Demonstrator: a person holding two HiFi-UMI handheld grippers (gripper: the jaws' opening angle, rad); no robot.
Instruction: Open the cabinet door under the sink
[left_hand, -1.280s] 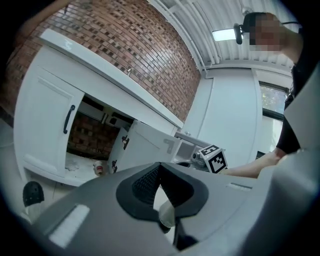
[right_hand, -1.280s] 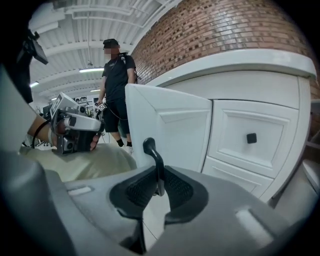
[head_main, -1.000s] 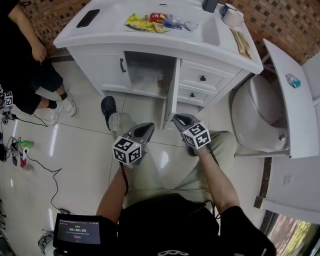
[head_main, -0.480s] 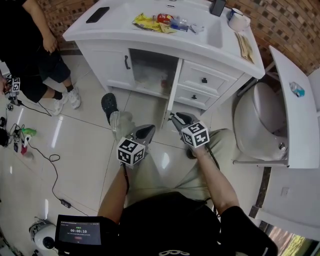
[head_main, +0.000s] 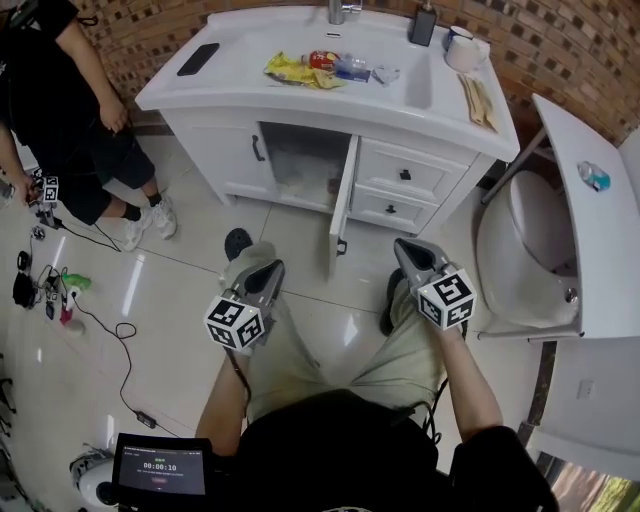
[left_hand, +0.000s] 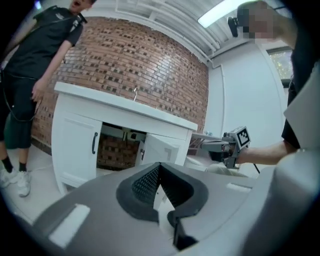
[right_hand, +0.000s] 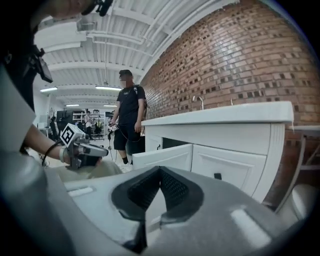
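The white vanity (head_main: 420, 110) has its right-hand cabinet door (head_main: 341, 205) swung open, edge-on to me, with a dark opening (head_main: 300, 158) behind it. The left-hand door (head_main: 225, 155) stays closed. My left gripper (head_main: 270, 268) hovers over my left knee, short of the open door, shut and empty. My right gripper (head_main: 405, 246) hangs to the right of the door, apart from it; its jaws have just been closing and hold nothing. In the left gripper view the shut jaws point at the open door (left_hand: 162, 150). In the right gripper view the door (right_hand: 160, 156) lies beyond the shut pads.
Two drawers (head_main: 405, 175) sit right of the opening. A toilet (head_main: 530, 250) and a white panel (head_main: 590, 200) stand at the right. A bystander (head_main: 70, 100) stands at the left near cables (head_main: 60, 290) on the tiles. Wrappers (head_main: 300, 68) and a phone (head_main: 200, 58) lie on the counter.
My right gripper has drawn back from the door's edge, to the right and upward, and closed. The left gripper has pulled back slightly. The door stays open.
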